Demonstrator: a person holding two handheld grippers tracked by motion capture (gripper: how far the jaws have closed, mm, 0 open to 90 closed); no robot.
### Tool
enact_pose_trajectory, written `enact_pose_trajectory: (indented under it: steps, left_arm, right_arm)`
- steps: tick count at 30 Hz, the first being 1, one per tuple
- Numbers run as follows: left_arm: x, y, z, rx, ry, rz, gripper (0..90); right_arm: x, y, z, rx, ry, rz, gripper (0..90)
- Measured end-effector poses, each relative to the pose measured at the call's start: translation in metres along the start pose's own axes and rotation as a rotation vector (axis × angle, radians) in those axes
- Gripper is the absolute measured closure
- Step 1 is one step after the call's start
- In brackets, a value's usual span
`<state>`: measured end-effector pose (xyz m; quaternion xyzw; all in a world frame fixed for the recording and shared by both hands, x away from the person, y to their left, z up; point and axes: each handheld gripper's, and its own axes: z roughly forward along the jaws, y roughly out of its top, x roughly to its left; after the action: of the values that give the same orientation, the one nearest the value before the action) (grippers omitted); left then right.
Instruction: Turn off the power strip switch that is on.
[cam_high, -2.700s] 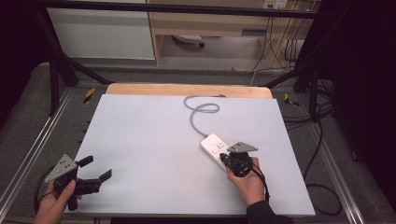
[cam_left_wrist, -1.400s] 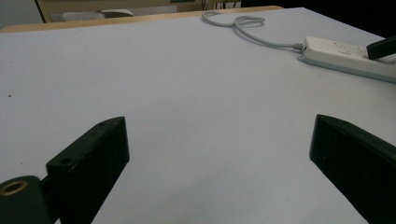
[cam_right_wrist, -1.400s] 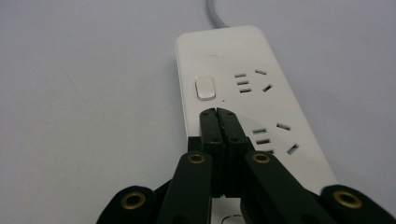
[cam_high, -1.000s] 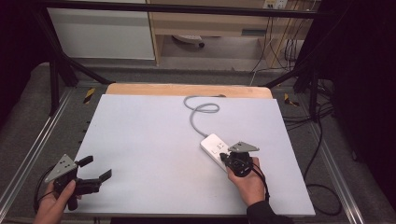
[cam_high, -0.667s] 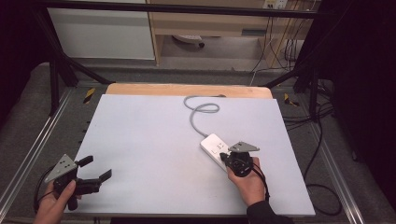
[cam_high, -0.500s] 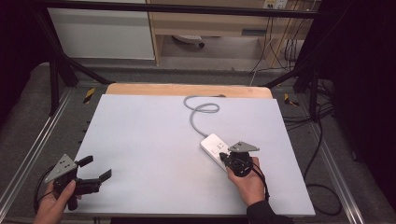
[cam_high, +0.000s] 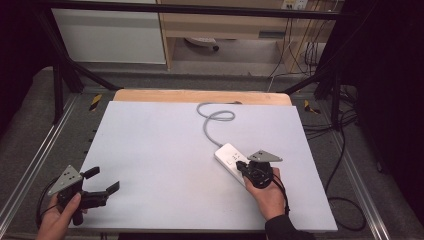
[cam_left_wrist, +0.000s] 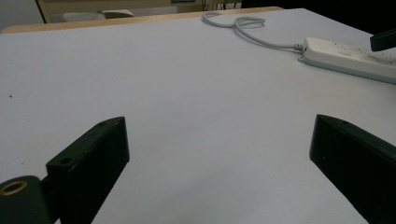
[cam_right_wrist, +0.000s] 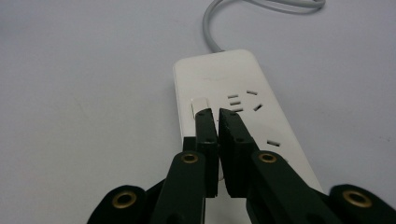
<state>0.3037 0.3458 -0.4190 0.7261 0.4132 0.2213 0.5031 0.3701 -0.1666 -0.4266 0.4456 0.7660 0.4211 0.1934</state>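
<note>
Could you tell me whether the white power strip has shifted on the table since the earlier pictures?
No. The power strip lies at the same spot and angle below its looped cable, under the right tongs.

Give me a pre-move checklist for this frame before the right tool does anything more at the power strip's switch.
1. Right tool jaws nearly shut, nothing between them: ok.
2. Tips sit at the switch on the power strip: ok; whether they press it: cannot tell.
3. Power strip lies flat on the white table: ok.
4. Cord looped away behind the strip, clear of the tool: ok.
5. Left tool open, holding nothing, apart from the strip: ok.
6. Switch on or off: cannot tell.
</note>
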Motion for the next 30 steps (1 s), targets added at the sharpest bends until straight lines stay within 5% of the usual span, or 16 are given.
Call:
enact_pose_trajectory:
  steps: [10, 30]
  left_arm:
    - [0.0003, 0.0000, -0.0002, -0.001, 0.000, -0.001, 4.7]
    - [0.0004, 0.0000, -0.0004, -0.002, 0.001, -0.001, 4.7]
  right_arm:
    - [-0.0052, 0.0026, -0.0054, -0.049, -0.016, 0.019, 70.6]
    - [-0.0084, 0.0094, -0.0040, -0.118, -0.062, 0.014, 10.2]
